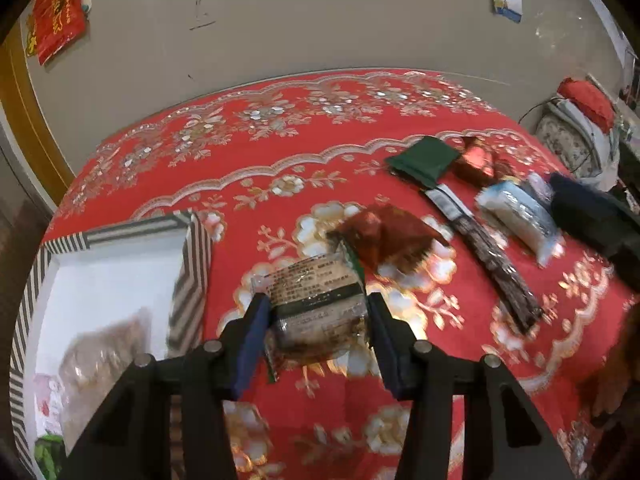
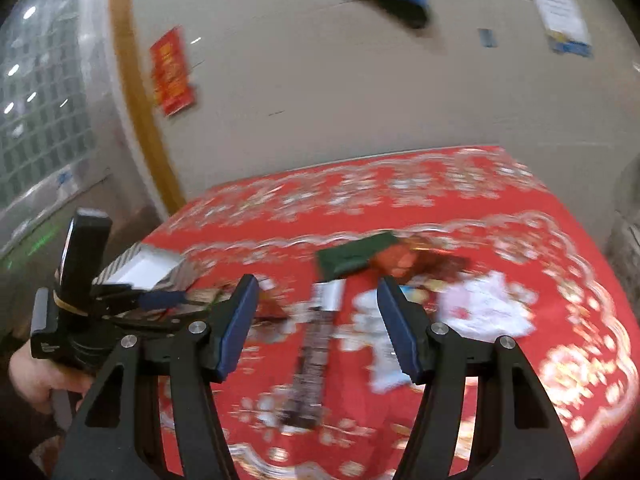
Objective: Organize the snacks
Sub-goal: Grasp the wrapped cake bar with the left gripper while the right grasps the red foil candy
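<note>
Your left gripper [image 1: 316, 300] pinches a clear snack pack [image 1: 316, 300] between its blue pads, just right of the striped box [image 1: 192, 272] at the table's left edge. Beyond it on the red floral cloth [image 1: 248, 152] lie a brown pouch [image 1: 392, 240], a dark bar [image 1: 492, 264], a green packet [image 1: 424, 156] and a white pack [image 1: 516, 212], with a beige wall [image 1: 320, 20] behind. Your right gripper [image 2: 316, 300] hangs spread and empty over the blurred bar [image 2: 316, 344].
</note>
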The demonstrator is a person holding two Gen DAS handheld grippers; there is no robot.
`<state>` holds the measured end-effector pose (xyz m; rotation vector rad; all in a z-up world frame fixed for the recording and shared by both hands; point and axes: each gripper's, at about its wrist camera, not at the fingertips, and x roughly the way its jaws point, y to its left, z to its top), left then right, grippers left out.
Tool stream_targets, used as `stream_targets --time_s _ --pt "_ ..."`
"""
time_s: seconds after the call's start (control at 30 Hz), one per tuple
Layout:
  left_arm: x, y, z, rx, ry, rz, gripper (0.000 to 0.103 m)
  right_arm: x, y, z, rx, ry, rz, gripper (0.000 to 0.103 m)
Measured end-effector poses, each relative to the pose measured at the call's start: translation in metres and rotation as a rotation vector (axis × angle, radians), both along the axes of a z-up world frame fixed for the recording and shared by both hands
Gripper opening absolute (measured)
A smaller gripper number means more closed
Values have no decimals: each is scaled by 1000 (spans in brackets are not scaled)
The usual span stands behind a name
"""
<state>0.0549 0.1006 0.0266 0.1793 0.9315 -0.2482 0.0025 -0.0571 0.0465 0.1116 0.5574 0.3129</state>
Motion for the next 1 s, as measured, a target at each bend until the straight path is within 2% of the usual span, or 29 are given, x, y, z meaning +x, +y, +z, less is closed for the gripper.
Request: stream_targets --time_s 0.03,0.13,0.23,0.33,0.43,0.53,0.67,0.7,0.83,0.9,1.0 --pt "-4 0 0 -3 3 -1 52 8 13 -3 -32 25 51 62" --pt "-17 4 1 -16 15 9 52 29 41 -11 -123 66 106 62" --pt "-28 6 0 -1 15 18 52 56 60 -22 -164 146 151 62" --pt "-36 5 0 16 15 20 52 70 70 -27 -198 164 161 62" --pt "-42 8 1 -4 17 34 52 84 78 -36 -218 227 183 62" --pt "-45 10 1 -26 16 46 52 91 86 -36 -250 225 196 62" --pt "-47 8 0 -18 13 48 52 101 93 -42 -305 263 161 59" --pt "-47 7 0 -15 12 48 52 102 91 -44 -299 281 145 46" --pt "-53 3 0 -15 5 39 52 89 78 -43 -253 293 115 43" --pt "-59 0 0 -22 5 28 52 75 73 -42 -242 287 98 38" --pt "-71 -6 1 -30 0 8 52 45 59 -36 -176 268 73 38"
